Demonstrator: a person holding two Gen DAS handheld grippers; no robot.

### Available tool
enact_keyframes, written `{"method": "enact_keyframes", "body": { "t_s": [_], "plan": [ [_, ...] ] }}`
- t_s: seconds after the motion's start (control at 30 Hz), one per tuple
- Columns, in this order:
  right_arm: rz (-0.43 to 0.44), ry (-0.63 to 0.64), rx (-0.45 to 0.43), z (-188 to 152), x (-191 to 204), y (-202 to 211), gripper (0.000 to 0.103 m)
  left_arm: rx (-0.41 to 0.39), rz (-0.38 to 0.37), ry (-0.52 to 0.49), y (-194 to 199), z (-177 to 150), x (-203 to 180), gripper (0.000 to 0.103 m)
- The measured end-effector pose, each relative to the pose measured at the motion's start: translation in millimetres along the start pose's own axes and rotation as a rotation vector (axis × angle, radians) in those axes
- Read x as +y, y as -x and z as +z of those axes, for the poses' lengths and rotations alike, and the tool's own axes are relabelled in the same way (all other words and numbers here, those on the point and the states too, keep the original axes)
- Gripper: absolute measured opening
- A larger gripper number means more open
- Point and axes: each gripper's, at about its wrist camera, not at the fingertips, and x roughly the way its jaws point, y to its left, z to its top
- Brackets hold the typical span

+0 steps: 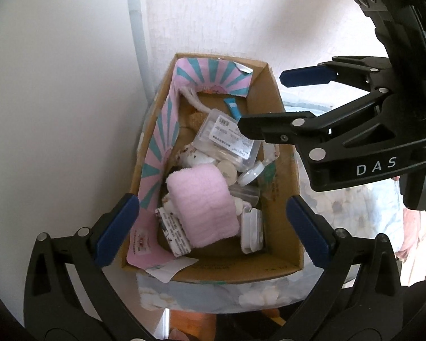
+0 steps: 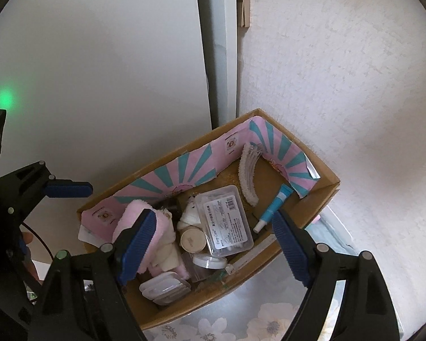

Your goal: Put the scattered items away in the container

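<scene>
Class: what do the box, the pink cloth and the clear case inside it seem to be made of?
Box: brown corrugated cardboard, matt; folded flaps and raw edges show.
Pink cloth: soft fleecy fabric, probably terry or microfibre; fuzzy ribbed surface.
Clear case: hard see-through plastic, glossy, with a paper label.

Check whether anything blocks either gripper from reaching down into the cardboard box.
Nothing visible does. The cardboard box is open-topped, and both the left gripper and the right gripper hang open and empty above it. The pink towel and clear plastic case already lie inside.
</scene>
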Motion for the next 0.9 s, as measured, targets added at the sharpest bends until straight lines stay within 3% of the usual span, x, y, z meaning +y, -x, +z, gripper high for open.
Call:
{"method": "enact_keyframes", "body": {
  "t_s": [0.9],
  "plan": [
    [-0.036,-0.029,-0.007,-3.6,4.8,12.6,0.081,-0.022,0.021,-0.029,32.2,6.0,0.4,0.103]
  ]
}}
